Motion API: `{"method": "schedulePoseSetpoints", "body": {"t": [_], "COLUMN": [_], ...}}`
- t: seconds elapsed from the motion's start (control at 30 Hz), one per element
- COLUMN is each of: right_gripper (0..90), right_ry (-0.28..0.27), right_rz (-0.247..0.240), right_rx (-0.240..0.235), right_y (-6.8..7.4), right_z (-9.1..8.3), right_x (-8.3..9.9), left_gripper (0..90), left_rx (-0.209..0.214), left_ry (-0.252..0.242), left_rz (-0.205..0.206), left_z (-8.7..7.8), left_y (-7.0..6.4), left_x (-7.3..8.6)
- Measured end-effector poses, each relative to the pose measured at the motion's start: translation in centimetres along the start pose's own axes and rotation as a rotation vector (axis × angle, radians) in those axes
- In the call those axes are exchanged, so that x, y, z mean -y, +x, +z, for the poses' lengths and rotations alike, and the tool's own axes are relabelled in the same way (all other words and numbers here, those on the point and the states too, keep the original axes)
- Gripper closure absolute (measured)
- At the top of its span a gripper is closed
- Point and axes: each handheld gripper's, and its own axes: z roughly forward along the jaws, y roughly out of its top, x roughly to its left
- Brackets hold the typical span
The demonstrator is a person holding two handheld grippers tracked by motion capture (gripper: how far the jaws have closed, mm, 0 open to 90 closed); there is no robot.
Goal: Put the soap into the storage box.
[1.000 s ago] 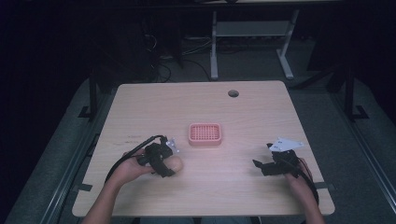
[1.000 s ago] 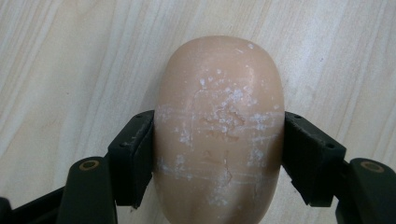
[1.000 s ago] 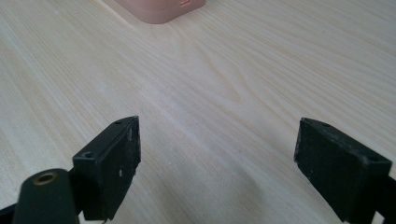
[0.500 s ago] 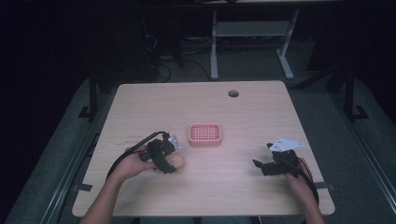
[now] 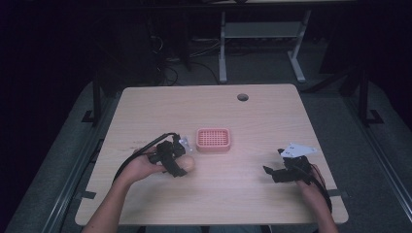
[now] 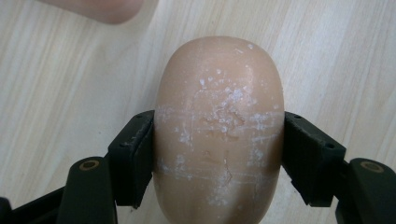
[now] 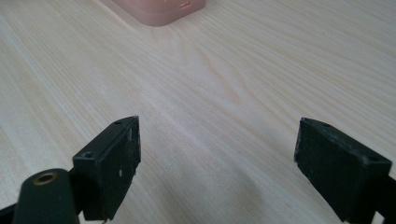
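A tan oval bar of soap with white scuff marks sits between the jaws of my left gripper, which is shut on it. In the high view the soap is at the table's left middle, just in front of a pink ridged soap dish, and the left gripper holds it low over the wood. My right gripper rests at the front right with its jaws wide apart and nothing between them; in the right gripper view the pink dish lies ahead at the top.
The light wooden table has a round cable hole near its back edge. A white desk frame and cables stand on the dark floor behind. A cable trails from the left gripper.
The left gripper with the soap has shifted slightly back and toward the pink dish. The right gripper has stayed in place.
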Motion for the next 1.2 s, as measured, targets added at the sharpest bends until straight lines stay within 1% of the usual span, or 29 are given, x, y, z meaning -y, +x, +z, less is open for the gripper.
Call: {"method": "schedulePoseSetpoints", "body": {"t": [0.03,0.07,0.27,0.3,0.4,0.67,0.77,0.8,1.03,1.2], "right_gripper": [13.9,13.9,13.9,13.9,13.9,13.9,13.9,13.9,13.9,13.9], "right_ry": [0.0,0.0,-0.003,-0.003,-0.003,-0.01,-0.015,-0.017,-0.016,-0.017], "right_rz": [0.002,0.002,0.005,0.005,0.005,0.009,0.006,0.016,0.008,0.02], "right_rx": [0.0,0.0,0.0,0.0,-0.002,-0.002,-0.001,-0.001,-0.001,-0.002], "right_y": [0.0,0.0,0.0,0.0,0.0,-0.1,-0.2,-0.1,-0.2,-0.2], "right_z": [0.0,0.0,-0.1,-0.1,-0.1,-0.2,-0.2,-0.2,-0.2,-0.2], "right_x": [0.0,0.0,0.0,0.0,0.0,0.0,0.0,0.0,0.0,0.1], "left_gripper": [31.9,31.9,31.9,31.9,31.9,31.9,31.9,31.9,31.9,31.9], "left_rx": [-0.005,-0.006,-0.007,-0.002,-0.004,0.002,0.0,0.001,0.014,0.011], "left_ry": [0.0,0.009,0.008,0.006,0.017,0.018,0.033,0.031,0.029,0.033], "left_rz": [0.002,0.008,0.018,0.018,0.021,0.029,0.037,0.037,0.043,0.048], "left_z": [0.0,-0.1,-0.1,-0.1,0.0,0.1,0.3,0.4,0.4,0.3], "left_y": [0.0,0.1,0.4,0.5,0.7,1.4,1.5,1.6,2.0,2.4], "left_x": [-0.1,-0.3,-1.0,-1.1,-1.4,-2.3,-2.6,-2.7,-3.5,-3.8]}}
